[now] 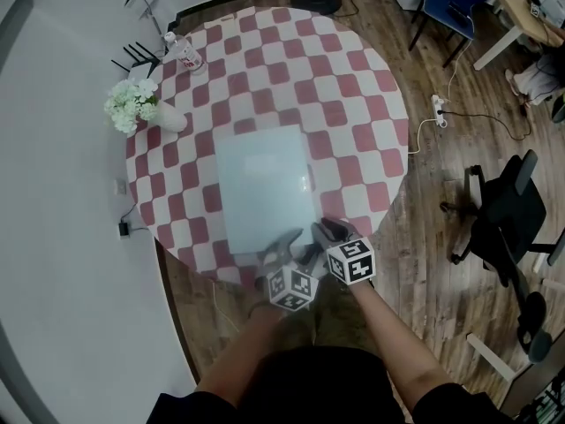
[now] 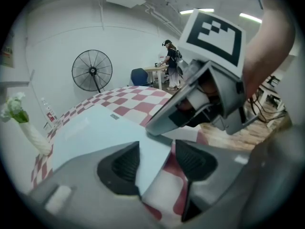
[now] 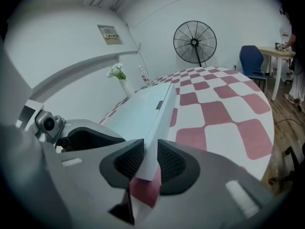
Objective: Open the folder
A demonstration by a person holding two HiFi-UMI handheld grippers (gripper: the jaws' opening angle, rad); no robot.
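Note:
A pale blue folder (image 1: 263, 184) lies flat and closed on the round red-and-white checked table (image 1: 353, 104). Both grippers are at its near edge, close together. My left gripper (image 1: 287, 253) is open: in the left gripper view its jaws (image 2: 155, 161) stand wide apart with the folder's (image 2: 95, 128) near corner between them, touching neither pad firmly. My right gripper (image 1: 328, 234) sits just right of it. In the right gripper view its pads (image 3: 150, 161) press on both faces of the folder's (image 3: 143, 113) thin edge. The right gripper (image 2: 159, 124) crosses the left gripper view.
A white vase of flowers (image 1: 141, 106) and a water bottle (image 1: 184, 53) stand at the table's far left. A standing fan (image 3: 194, 43) is beyond the table. A black office chair (image 1: 503, 210) and a power strip (image 1: 437, 109) are on the wooden floor to the right.

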